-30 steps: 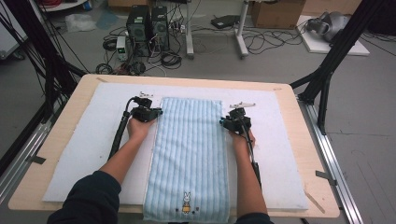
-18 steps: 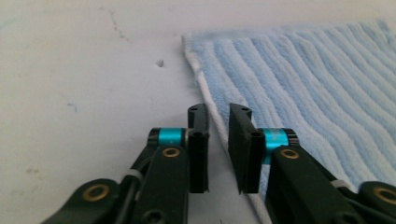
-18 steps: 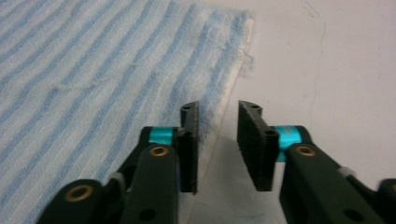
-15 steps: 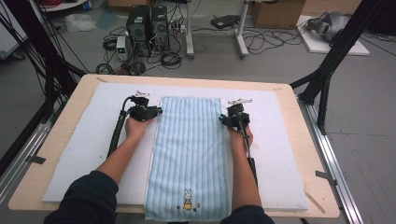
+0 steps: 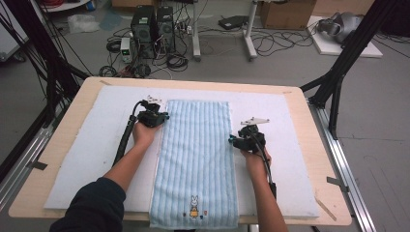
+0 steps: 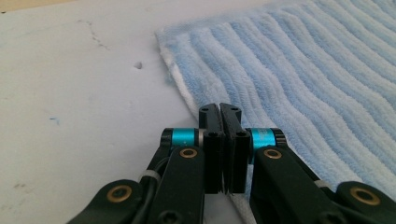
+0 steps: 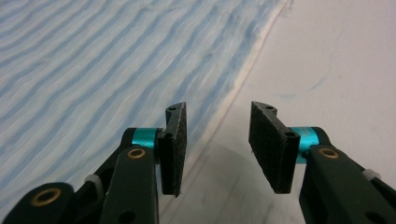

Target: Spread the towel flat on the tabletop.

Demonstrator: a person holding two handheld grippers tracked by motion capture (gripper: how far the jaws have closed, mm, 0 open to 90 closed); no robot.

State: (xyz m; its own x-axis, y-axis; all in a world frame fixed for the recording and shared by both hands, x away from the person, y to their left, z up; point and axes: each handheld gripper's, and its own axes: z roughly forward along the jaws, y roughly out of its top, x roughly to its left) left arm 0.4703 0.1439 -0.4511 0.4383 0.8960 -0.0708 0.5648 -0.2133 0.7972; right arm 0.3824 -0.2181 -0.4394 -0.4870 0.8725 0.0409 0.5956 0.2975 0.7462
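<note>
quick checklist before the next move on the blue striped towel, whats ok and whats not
1. Towel lies flat on the white mat: ok.
2. Left gripper shut at the towel's left edge: ok; whether cloth is pinched between the jaws: cannot tell.
3. Right gripper gripping the right edge: not ok; its jaws have just been opening and hold nothing, with the edge below the gap.
4. Both grippers level along the towel: not ok; the right sits nearer the person.
5. Towel's near end hangs over the table edge: ok.

I saw a towel [image 5: 196, 154] striped pale blue and white. Its near end bore a small white rabbit motif [image 5: 194, 205]. The mat [image 5: 96, 145] beneath looked white.
</note>
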